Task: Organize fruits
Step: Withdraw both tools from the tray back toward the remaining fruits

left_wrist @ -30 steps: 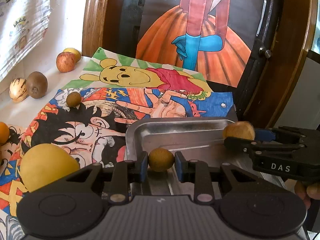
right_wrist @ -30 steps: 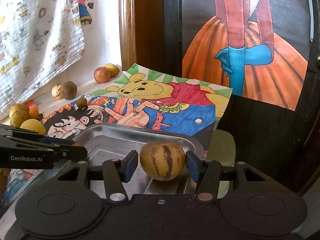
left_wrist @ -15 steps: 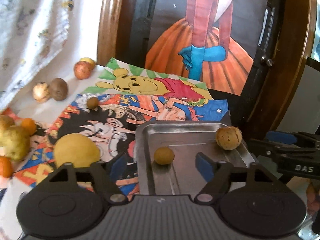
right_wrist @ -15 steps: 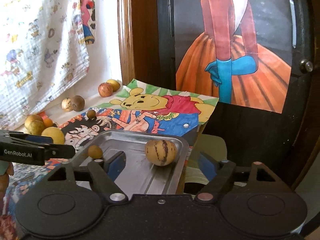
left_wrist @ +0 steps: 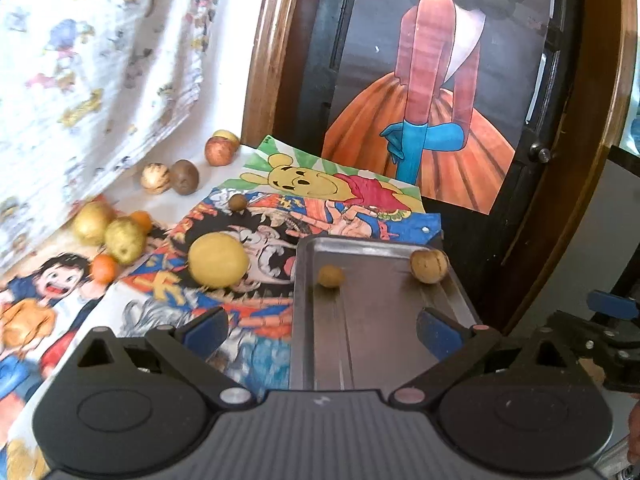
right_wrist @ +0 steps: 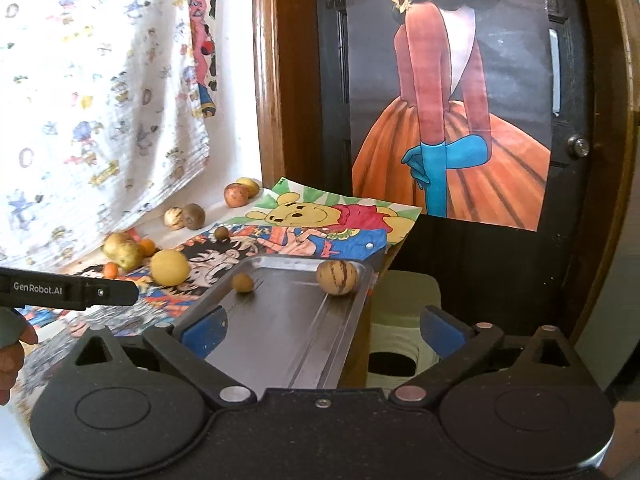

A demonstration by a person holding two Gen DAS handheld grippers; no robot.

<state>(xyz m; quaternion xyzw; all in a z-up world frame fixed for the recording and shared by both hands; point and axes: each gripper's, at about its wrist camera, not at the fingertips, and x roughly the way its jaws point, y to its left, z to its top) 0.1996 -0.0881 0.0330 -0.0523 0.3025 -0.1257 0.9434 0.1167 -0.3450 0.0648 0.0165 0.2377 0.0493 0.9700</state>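
Observation:
A steel tray [left_wrist: 360, 340] lies at the table's right end. On it rest a small brown fruit [left_wrist: 330, 276] and a striped tan fruit [left_wrist: 429, 266], apart from each other. My left gripper [left_wrist: 322, 330] hangs above the tray's near part, its jaws opening wide, with nothing between them. In the right wrist view the small fruit [right_wrist: 243, 282] and the striped fruit [right_wrist: 337, 277] sit at the far end of the tray [right_wrist: 280, 328]. My right gripper [right_wrist: 324, 330] is back from them, its jaws also opening and empty.
Loose fruit lies on the cartoon drawings left of the tray: a big yellow fruit [left_wrist: 218, 260], pears [left_wrist: 124, 240], oranges [left_wrist: 104, 269], a kiwi [left_wrist: 184, 176] and an apple [left_wrist: 219, 151]. A printed cloth hangs at left. A pale stool [right_wrist: 404, 320] stands beyond the table's right edge.
Both grippers let go of their fruit onto the tray, opened wide and drew back and up. The small fruit and the striped fruit now lie free.

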